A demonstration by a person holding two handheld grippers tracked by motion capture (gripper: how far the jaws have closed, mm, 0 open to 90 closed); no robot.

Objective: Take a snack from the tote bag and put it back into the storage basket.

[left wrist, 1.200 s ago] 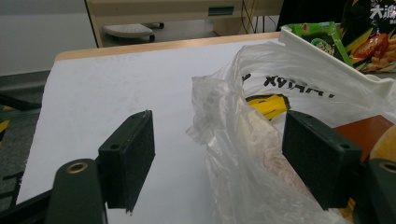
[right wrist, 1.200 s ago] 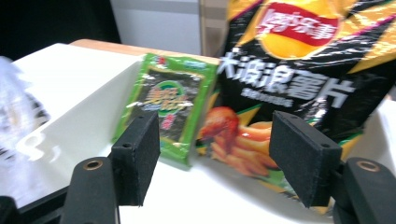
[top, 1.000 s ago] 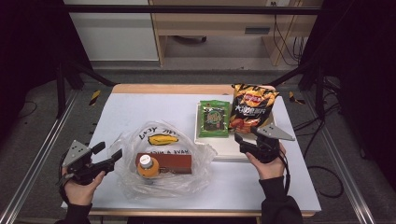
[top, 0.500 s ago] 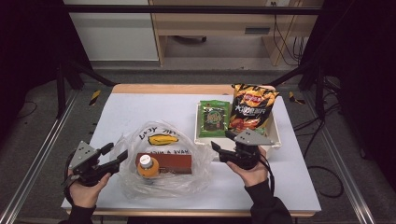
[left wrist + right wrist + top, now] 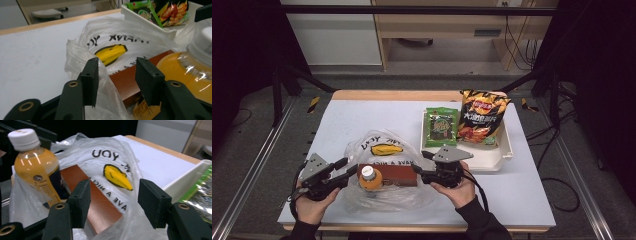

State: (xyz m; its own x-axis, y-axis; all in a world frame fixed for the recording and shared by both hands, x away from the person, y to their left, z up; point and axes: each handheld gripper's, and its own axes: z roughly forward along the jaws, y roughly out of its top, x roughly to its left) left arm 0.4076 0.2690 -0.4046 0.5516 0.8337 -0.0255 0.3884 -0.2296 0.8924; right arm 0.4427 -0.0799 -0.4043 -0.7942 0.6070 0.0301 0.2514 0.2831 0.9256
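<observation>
Right gripper (image 5: 418, 163) moved in; plastic bag (image 5: 384, 150) veils box (image 5: 394, 175).

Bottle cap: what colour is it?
White, on the orange-drink bottle; the cap shows best in the right gripper view.

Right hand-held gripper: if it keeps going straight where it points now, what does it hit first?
Most likely the clear plastic bag, right ahead of the open right hand-held gripper. Just behind the film lies the brown box; the juice bottle sits off to one side. Depth is a guess.
</observation>
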